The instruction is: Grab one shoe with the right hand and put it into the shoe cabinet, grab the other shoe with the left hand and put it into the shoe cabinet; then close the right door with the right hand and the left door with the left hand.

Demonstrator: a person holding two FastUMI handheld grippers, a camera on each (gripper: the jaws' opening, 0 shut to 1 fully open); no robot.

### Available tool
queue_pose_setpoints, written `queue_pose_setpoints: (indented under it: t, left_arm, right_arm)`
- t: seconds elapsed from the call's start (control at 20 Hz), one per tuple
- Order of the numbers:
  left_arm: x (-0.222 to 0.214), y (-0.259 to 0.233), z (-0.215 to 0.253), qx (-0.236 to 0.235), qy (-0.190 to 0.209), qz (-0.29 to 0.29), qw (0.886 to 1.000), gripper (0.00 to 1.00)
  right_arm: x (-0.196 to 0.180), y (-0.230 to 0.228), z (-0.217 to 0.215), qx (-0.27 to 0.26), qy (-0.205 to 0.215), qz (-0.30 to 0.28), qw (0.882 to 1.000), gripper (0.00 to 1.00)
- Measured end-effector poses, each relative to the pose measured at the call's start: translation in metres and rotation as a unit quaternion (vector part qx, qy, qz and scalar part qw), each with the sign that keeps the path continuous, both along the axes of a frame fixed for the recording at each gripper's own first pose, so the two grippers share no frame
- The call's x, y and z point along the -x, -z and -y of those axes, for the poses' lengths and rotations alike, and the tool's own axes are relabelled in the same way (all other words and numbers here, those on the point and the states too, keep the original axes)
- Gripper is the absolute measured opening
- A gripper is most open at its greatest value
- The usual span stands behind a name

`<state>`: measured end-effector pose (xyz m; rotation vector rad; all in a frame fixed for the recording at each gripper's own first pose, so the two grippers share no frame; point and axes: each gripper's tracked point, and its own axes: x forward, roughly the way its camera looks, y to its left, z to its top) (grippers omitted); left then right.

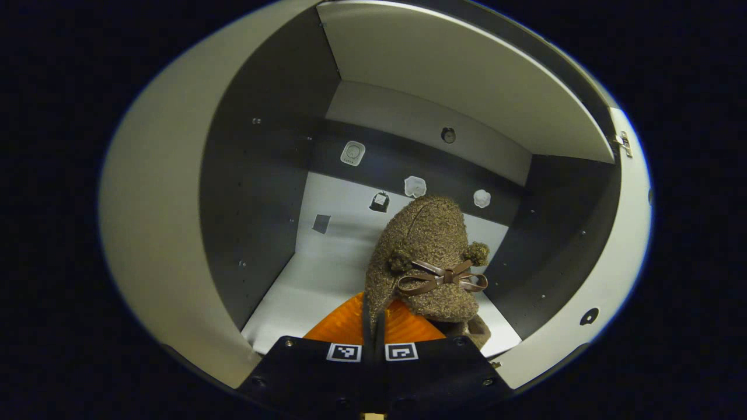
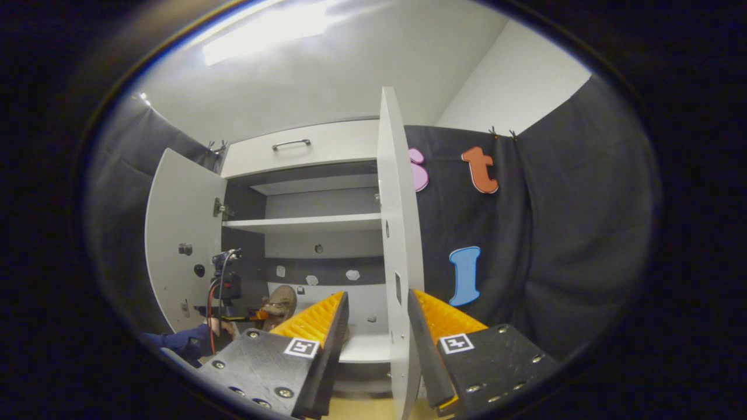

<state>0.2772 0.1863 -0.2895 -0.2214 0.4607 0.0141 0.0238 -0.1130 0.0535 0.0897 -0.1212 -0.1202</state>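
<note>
Left gripper view, hold: the left gripper (image 1: 373, 332) is pinched narrow on the heel edge of a fuzzy brown shoe (image 1: 426, 262) with a ribbon bow, both fingers pressing on it.
Left gripper view, place: the shoe is inside the shoe cabinet (image 1: 274, 192), over the pale bottom shelf (image 1: 327, 274); whether its sole touches the shelf I cannot tell.
Left gripper view, risk: the grip is thin and at one end, so the shoe could swing or drop askew if let go while tilted, and end up near the front edge in the way of the door.
Right gripper view, gripper: the right gripper (image 2: 376, 326) is wide apart, holding nothing, with the edge of the open right door (image 2: 397, 233) between its fingers.
Right gripper view, risk: swinging that door shut too soon could strike the left gripper (image 2: 233, 312) reaching into the cabinet.
Right gripper view, room: left door (image 2: 178, 239) open, an upper shelf (image 2: 303, 223), a handled drawer front (image 2: 292, 153), dark cloth wall and white ceiling.
</note>
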Motion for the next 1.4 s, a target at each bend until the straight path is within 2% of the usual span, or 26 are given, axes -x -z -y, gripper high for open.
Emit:
queue_pose_setpoints:
  t: [0.15,0.35,0.5,0.7,1.0,1.25,1.4]
  left_arm:
    - [-0.03,0.025,-0.015,-0.019,-0.013,-0.025,0.999,0.01]
    - [-0.042,0.062,-0.025,-0.029,-0.023,-0.072,0.997,0.01]
    - [-0.051,0.064,-0.026,-0.018,-0.029,-0.066,0.997,0.01]
    - [-0.052,0.075,-0.04,-0.042,-0.041,-0.083,0.995,0.01]
    - [-0.06,0.094,-0.043,-0.107,-0.026,-0.114,0.987,0.01]
    - [-0.065,0.116,-0.023,-0.149,0.018,-0.148,0.978,0.01]
    - [-0.071,0.119,-0.023,-0.164,0.01,-0.141,0.976,0.02]
  right_arm:
    - [0.001,0.0,0.0,0.003,-0.006,0.002,1.0,0.6]
    - [0.0,0.002,0.0,0.014,-0.008,0.003,1.0,0.6]
    - [0.0,0.002,0.003,0.021,-0.004,0.004,1.0,0.6]
    - [0.002,0.0,0.004,0.0,-0.011,0.011,1.0,0.56]
    - [0.002,0.002,0.003,0.023,-0.01,0.009,1.0,0.53]
    - [0.002,0.001,0.003,0.015,-0.016,0.01,1.0,0.56]
    - [0.002,0.002,0.003,0.017,-0.016,0.009,1.0,0.56]
